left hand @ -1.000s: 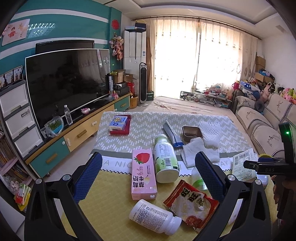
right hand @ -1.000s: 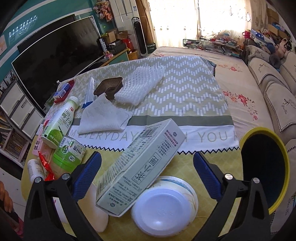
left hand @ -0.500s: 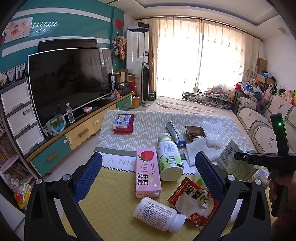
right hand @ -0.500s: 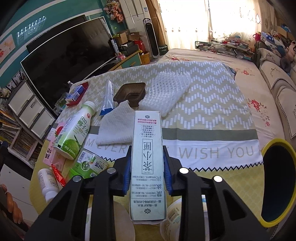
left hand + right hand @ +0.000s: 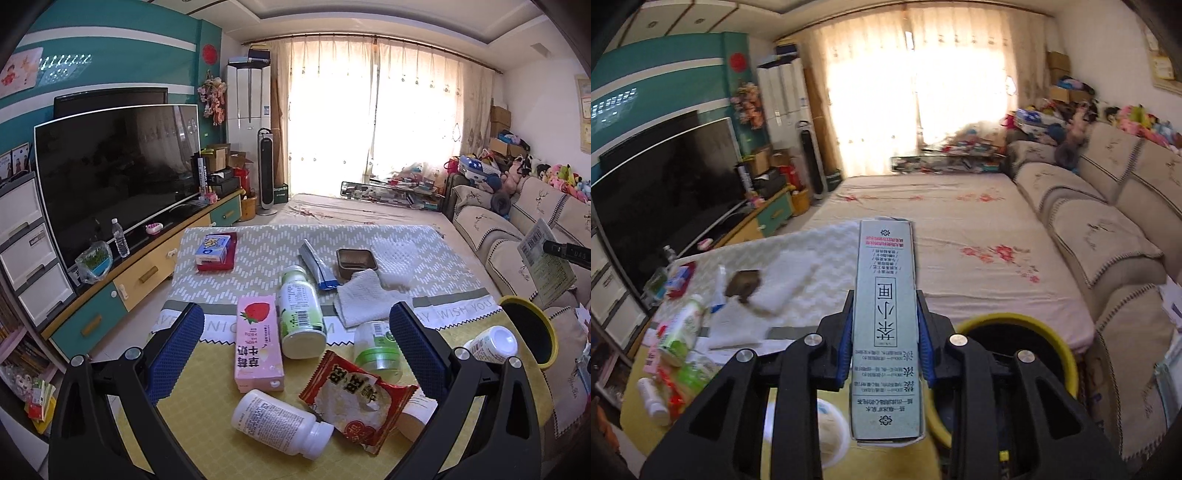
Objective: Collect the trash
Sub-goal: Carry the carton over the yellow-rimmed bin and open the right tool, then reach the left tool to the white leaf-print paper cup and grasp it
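My right gripper (image 5: 885, 339) is shut on a grey-green tea carton (image 5: 885, 314) and holds it lifted, above and just left of the yellow-rimmed trash bin (image 5: 1015, 321). The carton (image 5: 546, 266) and bin (image 5: 528, 336) also show at the right of the left wrist view. My left gripper (image 5: 295, 354) is open and empty above the table, over a pink strawberry milk carton (image 5: 256, 347), a green drink bottle (image 5: 301, 314), a red snack wrapper (image 5: 354, 402), a white pill bottle (image 5: 280, 424) and a green-lidded cup (image 5: 376, 350).
A white tissue (image 5: 364, 295), a brown tray (image 5: 356, 260), a blue-white tube (image 5: 317, 264) and a small box on a red book (image 5: 216, 251) lie on the table. A second white bottle (image 5: 491, 343) lies near the bin. TV cabinet left, sofa (image 5: 1108, 229) right.
My right gripper closed on the tea carton, lifted it off the table and swung it right toward the bin. My left gripper stayed open and hovering, drifting slightly.
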The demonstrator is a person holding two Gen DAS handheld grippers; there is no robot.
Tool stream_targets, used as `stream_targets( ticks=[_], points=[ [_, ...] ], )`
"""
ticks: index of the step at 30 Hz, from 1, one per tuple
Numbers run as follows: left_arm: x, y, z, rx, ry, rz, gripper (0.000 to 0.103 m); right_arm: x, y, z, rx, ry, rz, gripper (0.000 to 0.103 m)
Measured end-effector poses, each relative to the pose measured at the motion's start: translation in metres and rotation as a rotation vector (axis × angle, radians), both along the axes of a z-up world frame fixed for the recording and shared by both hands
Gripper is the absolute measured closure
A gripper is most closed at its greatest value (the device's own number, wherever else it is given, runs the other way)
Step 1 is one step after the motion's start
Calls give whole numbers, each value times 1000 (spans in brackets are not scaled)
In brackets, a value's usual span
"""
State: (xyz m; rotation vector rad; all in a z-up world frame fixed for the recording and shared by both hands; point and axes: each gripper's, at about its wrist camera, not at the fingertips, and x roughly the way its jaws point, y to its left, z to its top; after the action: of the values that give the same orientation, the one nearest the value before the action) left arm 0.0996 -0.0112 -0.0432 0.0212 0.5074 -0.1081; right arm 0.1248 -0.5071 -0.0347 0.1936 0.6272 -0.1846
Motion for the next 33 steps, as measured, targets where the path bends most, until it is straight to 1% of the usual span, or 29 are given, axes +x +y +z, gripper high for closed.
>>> stream_targets(
  ticks=[3, 7, 11, 14, 15, 16, 17, 19, 21, 23, 25, 27, 30, 33],
  points=[
    [0, -19, -3, 3, 16, -44, 4, 0, -43, -31, -4, 86, -94, 75],
    [0, -48, -7, 17, 40, -118, 4, 8, -83, -80, -16, 209, -181, 75],
    [-5, -75, -11, 44, 54, -187, 4, 20, -111, -123, 29, 301, -218, 75],
    [-9, -93, -12, 78, 46, -228, 4, 23, -125, -140, 49, 335, -236, 73],
    [-10, -98, -12, 84, 43, -240, 4, 24, -128, -143, 55, 336, -240, 71],
    [-10, -103, -12, 88, 42, -253, 4, 24, -130, -144, 60, 331, -245, 64],
    [-11, -106, -12, 91, 44, -268, 4, 23, -130, -144, 53, 326, -248, 58],
    [-12, -113, -13, 91, 49, -298, 4, 22, -128, -140, 45, 310, -251, 57],
    [-13, -119, -15, 97, 55, -329, 4, 18, -126, -136, 58, 289, -240, 57],
    [-15, -124, -19, 103, 63, -369, 4, 12, -124, -130, 64, 267, -225, 54],
    [-15, -132, -24, 107, 86, -434, 4, 6, -118, -124, 67, 249, -207, 51],
    [-15, -142, -32, 119, 113, -506, 4, -1, -112, -119, 75, 236, -189, 51],
    [-12, -155, -44, 170, 148, -610, 4, -8, -103, -114, 85, 221, -164, 49],
    [-6, -167, -57, 250, 179, -671, 4, -12, -94, -109, 89, 214, -143, 48]
  ],
)
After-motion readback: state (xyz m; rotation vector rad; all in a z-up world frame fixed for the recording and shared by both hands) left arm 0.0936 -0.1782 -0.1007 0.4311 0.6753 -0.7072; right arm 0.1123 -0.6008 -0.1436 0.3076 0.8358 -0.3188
